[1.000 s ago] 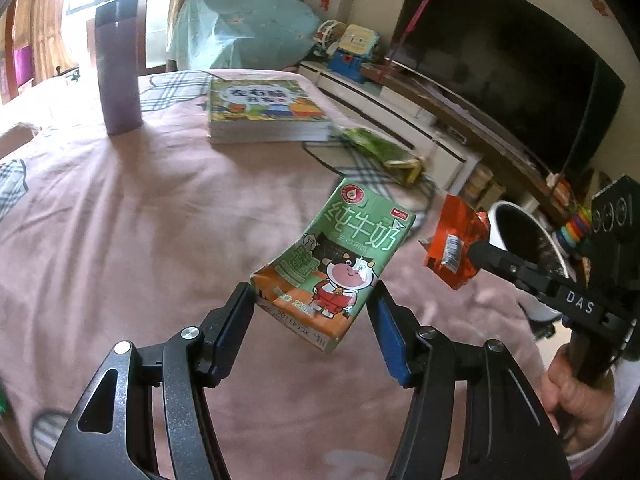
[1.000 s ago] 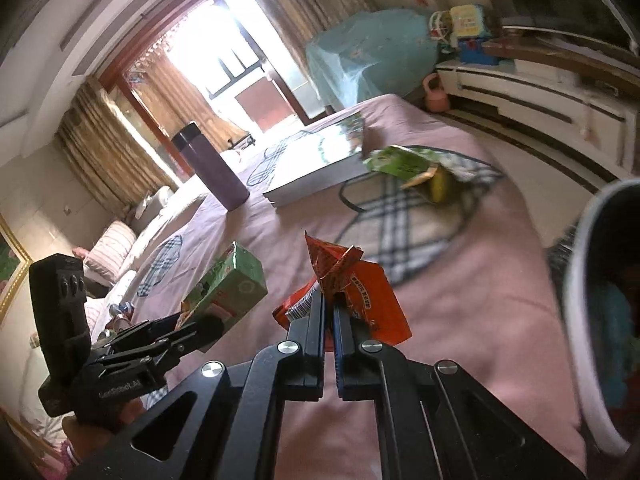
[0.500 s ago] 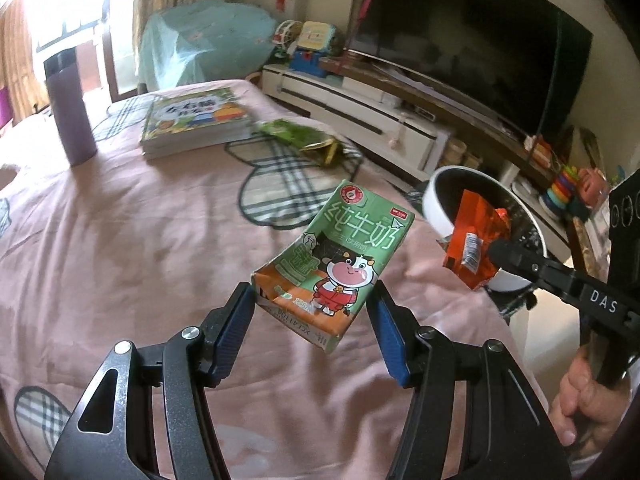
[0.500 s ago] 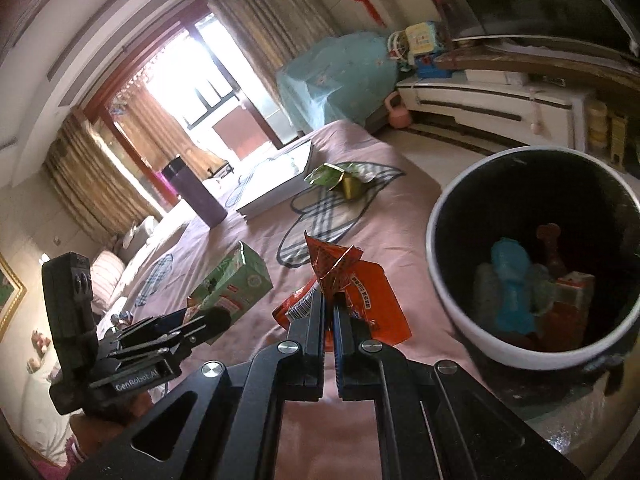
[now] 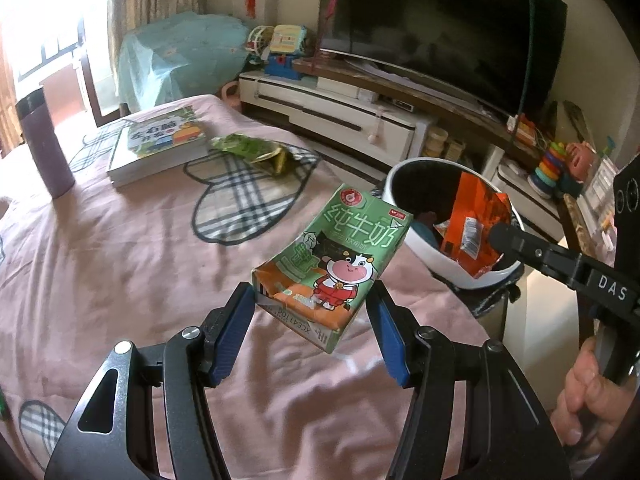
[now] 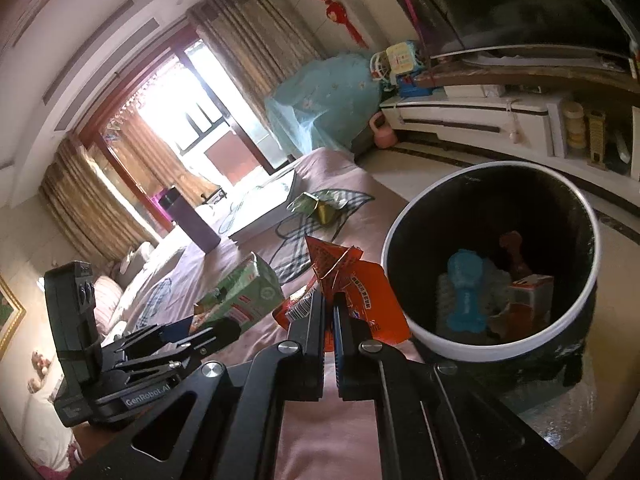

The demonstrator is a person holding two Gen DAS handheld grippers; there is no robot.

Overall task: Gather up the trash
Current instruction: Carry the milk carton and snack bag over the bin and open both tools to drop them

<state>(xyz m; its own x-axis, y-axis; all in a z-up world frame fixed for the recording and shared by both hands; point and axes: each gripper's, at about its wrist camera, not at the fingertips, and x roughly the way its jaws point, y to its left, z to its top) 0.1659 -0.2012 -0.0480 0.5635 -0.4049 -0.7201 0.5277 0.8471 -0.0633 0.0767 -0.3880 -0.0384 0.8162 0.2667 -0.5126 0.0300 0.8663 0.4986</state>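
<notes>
While left gripper [image 5: 314, 320] clamps milk carton [image 5: 336, 264] and right gripper [image 6: 329, 300] pinches orange wrapper [image 6: 360, 292], pink bedspread [image 5: 120, 272] lies below.

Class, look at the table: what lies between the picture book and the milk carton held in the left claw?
In the left wrist view, a crumpled green snack wrapper lies on the checked heart patch between the book and the milk carton.

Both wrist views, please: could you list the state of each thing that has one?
milk carton: dented, held in left gripper
orange wrapper: crumpled, pinched in right gripper
trash bin: open, holding some trash
green wrapper: torn open, lying on the pink tablecloth
purple flask: upright, capped
book: closed, flat
</notes>
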